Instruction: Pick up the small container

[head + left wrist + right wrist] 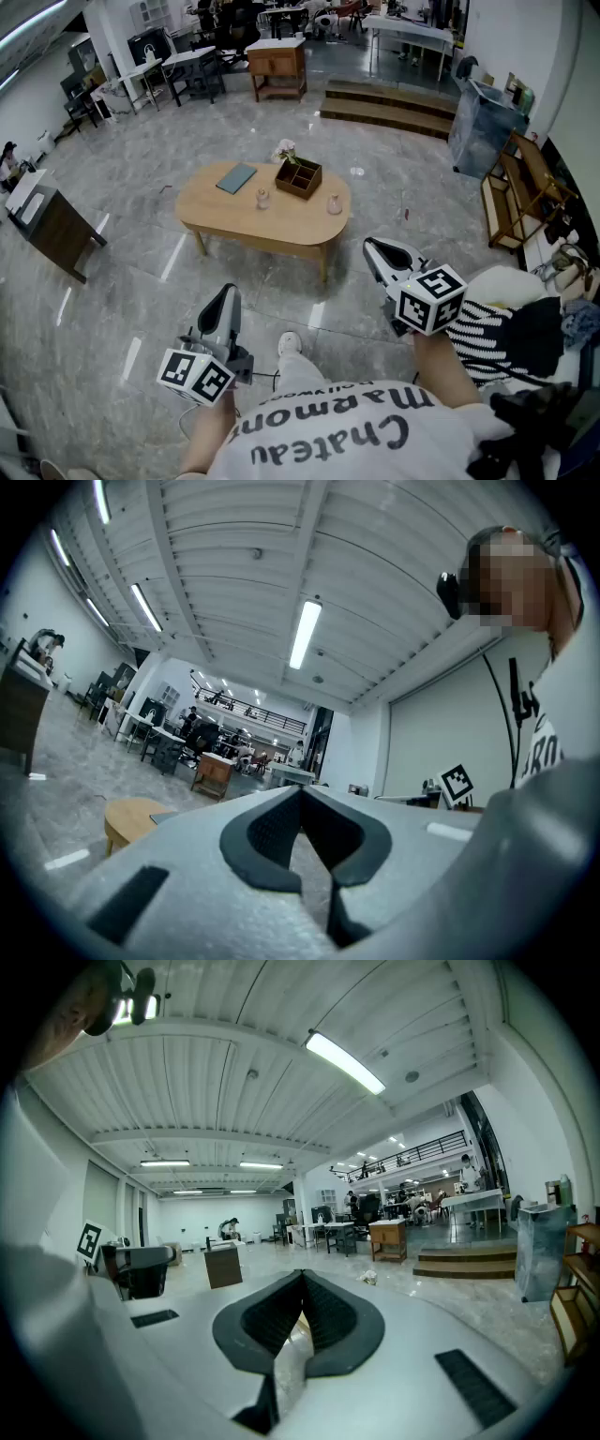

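An oval wooden table (281,228) stands a few steps ahead of me on the grey floor. Two small clear containers sit on it, one near the middle (263,198) and one toward the right end (334,203). A wooden compartment box (298,178) with pale flowers (284,150) and a blue-grey book (235,177) lie behind them. My left gripper (228,291) is held low at the left, shut and empty. My right gripper (373,247) is raised at the right, also shut with nothing in it. Both are well short of the table. The left gripper view catches the table's end (131,816).
A dark desk (52,225) stands at the left. Wooden steps (389,105) and a small cabinet (277,66) lie beyond the table. A wooden shelf (525,197) and a pile of clothes (525,328) are at the right. People sit at desks far back.
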Demonstrator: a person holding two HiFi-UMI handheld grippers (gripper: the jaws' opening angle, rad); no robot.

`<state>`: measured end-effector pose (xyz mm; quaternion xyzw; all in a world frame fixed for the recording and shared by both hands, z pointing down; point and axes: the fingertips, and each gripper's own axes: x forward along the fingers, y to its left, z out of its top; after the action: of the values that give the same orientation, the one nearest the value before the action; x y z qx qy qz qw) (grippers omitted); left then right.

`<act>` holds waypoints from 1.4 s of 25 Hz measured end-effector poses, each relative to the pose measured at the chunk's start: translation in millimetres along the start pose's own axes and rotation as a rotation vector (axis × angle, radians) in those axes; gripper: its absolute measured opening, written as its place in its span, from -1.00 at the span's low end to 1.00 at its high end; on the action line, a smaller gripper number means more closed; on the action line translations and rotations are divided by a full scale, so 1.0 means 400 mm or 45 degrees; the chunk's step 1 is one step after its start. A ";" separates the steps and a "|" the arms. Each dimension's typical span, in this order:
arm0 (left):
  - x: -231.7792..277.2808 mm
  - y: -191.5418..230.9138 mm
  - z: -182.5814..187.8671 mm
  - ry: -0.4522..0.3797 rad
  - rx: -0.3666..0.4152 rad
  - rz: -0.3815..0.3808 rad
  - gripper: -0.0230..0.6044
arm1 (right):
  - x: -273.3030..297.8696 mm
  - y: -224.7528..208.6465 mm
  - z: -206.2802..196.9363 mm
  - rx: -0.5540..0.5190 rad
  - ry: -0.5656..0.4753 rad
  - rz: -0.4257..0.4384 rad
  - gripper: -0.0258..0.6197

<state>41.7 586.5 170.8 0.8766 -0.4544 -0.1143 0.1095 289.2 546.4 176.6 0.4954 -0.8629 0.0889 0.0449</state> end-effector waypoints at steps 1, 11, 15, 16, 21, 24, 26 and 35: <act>0.009 0.015 0.001 -0.002 -0.004 0.000 -0.88 | 0.018 -0.002 0.001 0.003 0.001 0.001 -0.88; 0.133 0.206 0.015 -0.005 -0.031 0.015 -0.88 | 0.255 -0.037 0.017 0.013 0.030 0.017 -0.88; 0.209 0.317 0.058 -0.026 -0.021 -0.003 -0.88 | 0.400 -0.049 0.057 0.014 0.020 0.024 -0.88; 0.228 0.346 0.073 -0.031 -0.020 -0.009 -0.88 | 0.438 -0.049 0.072 0.012 0.012 0.026 -0.88; 0.308 0.503 0.159 -0.032 -0.011 -0.031 -0.88 | 0.616 -0.040 0.146 0.022 -0.027 0.025 -0.88; 0.349 0.578 0.191 -0.014 0.008 -0.060 -0.88 | 0.703 -0.034 0.175 0.044 -0.051 0.027 -0.88; 0.373 0.619 0.207 -0.010 0.024 -0.075 -0.88 | 0.747 -0.039 0.187 0.051 -0.066 0.010 -0.88; 0.398 0.773 0.122 0.047 -0.092 -0.028 -0.88 | 0.868 -0.093 0.006 0.153 0.158 -0.053 -0.88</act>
<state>-122.2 277.4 200.0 0.8790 -0.4383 -0.1155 0.1483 145.8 233.4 235.6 0.5088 -0.8410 0.1701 0.0703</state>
